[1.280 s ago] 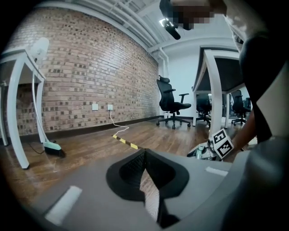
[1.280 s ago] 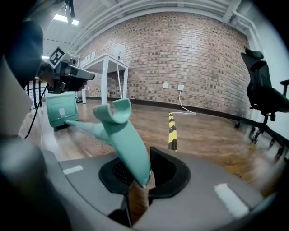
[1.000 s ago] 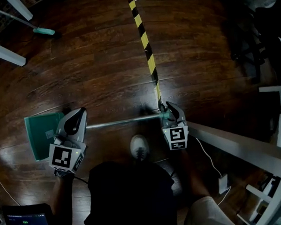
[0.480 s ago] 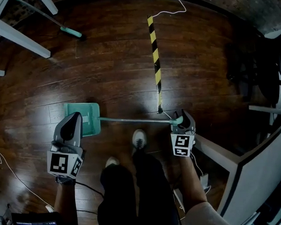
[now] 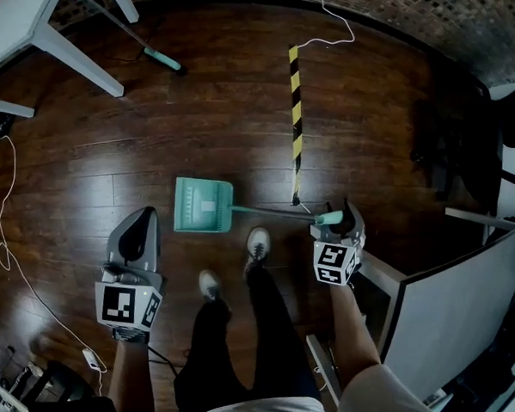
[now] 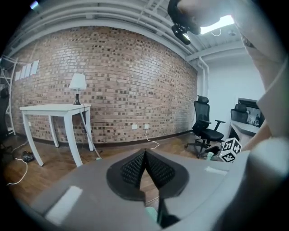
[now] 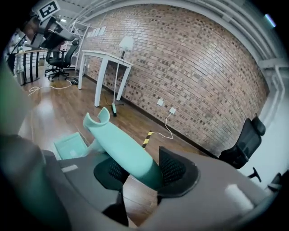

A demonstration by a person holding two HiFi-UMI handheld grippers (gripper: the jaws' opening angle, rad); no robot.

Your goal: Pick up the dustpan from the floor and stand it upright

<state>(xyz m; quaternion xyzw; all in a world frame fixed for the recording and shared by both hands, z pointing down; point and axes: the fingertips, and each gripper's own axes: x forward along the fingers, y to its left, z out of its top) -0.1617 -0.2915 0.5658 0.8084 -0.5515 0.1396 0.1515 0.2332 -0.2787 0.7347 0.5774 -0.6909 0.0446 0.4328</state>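
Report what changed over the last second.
Both grippers rose as the person stood up. The left gripper came off the dustpan and is now empty, jaws together. The right gripper has lifted the handle end off the floor. Its jaws have just been opening, with the handle between them. The striped tape and broom lie as before.

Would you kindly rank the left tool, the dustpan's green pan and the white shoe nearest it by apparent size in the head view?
1. The left tool, though it sits nearest the camera, which inflates it.
2. The green pan.
3. The white shoe.
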